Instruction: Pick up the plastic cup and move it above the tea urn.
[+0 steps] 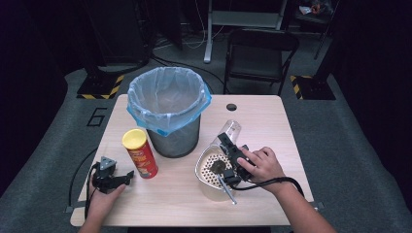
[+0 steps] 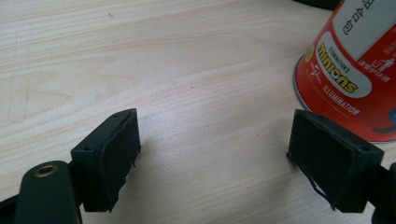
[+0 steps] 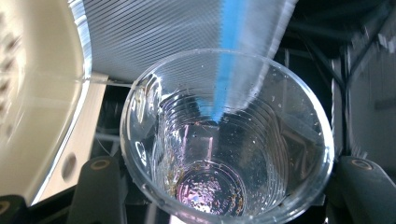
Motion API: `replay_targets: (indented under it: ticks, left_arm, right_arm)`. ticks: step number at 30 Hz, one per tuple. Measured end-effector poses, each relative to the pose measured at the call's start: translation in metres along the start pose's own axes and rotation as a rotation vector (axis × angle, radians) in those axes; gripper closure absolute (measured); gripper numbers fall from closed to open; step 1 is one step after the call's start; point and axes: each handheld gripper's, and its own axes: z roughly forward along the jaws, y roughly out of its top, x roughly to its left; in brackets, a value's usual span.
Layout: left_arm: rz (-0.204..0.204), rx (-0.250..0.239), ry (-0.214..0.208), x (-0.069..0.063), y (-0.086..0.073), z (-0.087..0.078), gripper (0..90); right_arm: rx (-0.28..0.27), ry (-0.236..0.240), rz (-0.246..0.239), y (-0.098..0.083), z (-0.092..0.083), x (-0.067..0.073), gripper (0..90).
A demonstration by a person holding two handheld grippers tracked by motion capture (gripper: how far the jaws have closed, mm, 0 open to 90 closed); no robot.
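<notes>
Fingers of the right gripper (image 1: 232, 154) are clamped half-closed round a clear plastic cup (image 3: 227, 140), held tipped over the perforated cream strainer bowl (image 1: 212, 167) beside the lined bin (image 1: 167, 109). Left gripper (image 1: 127, 176) is parked wide open, nothing held, on the pale wood-grain table (image 2: 196, 70) near the red chip can (image 1: 141, 154). Risk: thin ribbed cup wall could be crushed or slip if squeezed unevenly; wet residue could be spilled off the bowl's rim.
</notes>
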Motion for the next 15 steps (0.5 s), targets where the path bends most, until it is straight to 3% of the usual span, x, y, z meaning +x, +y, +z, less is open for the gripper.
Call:
replay_targets:
  ticks: [2,3,4,5,6,7,8,10,11,12,13,14,15]
  left_arm:
    - [0.002,0.007,-0.002,0.0,0.0,0.0,16.4]
    - [0.002,0.007,-0.002,0.0,0.0,0.0,16.4]
    - [0.002,0.005,-0.001,0.0,0.0,0.0,16.4]
    - [0.002,0.006,-0.002,0.0,0.0,0.0,16.4]
    - [0.002,0.005,-0.002,0.0,0.0,0.0,16.4]
    - [0.002,0.005,-0.002,0.0,0.0,0.0,16.4]
    - [0.002,0.006,-0.002,0.0,0.0,0.0,16.4]
    - [0.002,0.006,-0.002,0.0,0.0,0.0,16.4]
    - [0.002,0.006,-0.002,0.0,0.0,0.0,16.4]
    - [0.001,0.001,0.0,0.0,0.0,0.0,16.4]
    - [0.001,0.001,0.0,0.0,0.0,0.0,16.4]
    - [0.002,0.006,-0.002,0.0,0.0,0.0,16.4]
    - [0.002,0.005,-0.001,0.0,0.0,0.0,16.4]
  right_arm:
    - [-0.002,-0.022,0.171,0.0,0.0,-0.003,36.7]
    - [-0.002,-0.022,0.171,0.0,0.0,-0.003,36.7]
    - [-0.006,-0.015,0.223,-0.001,0.0,-0.005,36.9]
    - [-0.001,-0.009,0.316,-0.002,0.0,-0.006,36.9]
    - [-0.003,0.011,0.461,-0.005,0.0,-0.009,36.9]
    - [-0.003,0.011,0.461,-0.005,0.0,-0.009,36.9]
    - [-0.005,0.026,0.638,-0.01,0.0,-0.014,36.9]
    - [-0.026,0.054,0.823,-0.017,0.001,-0.019,36.7]
    - [-0.026,0.054,0.823,-0.017,0.001,-0.019,36.7]
    - [-0.05,0.102,1.023,-0.025,0.001,-0.023,36.7]
    - [-0.05,0.102,1.023,-0.025,0.001,-0.023,36.7]
    - [-0.063,0.123,1.114,-0.03,0.002,-0.025,36.7]
    - [-0.079,0.157,1.242,-0.035,0.002,-0.027,36.6]
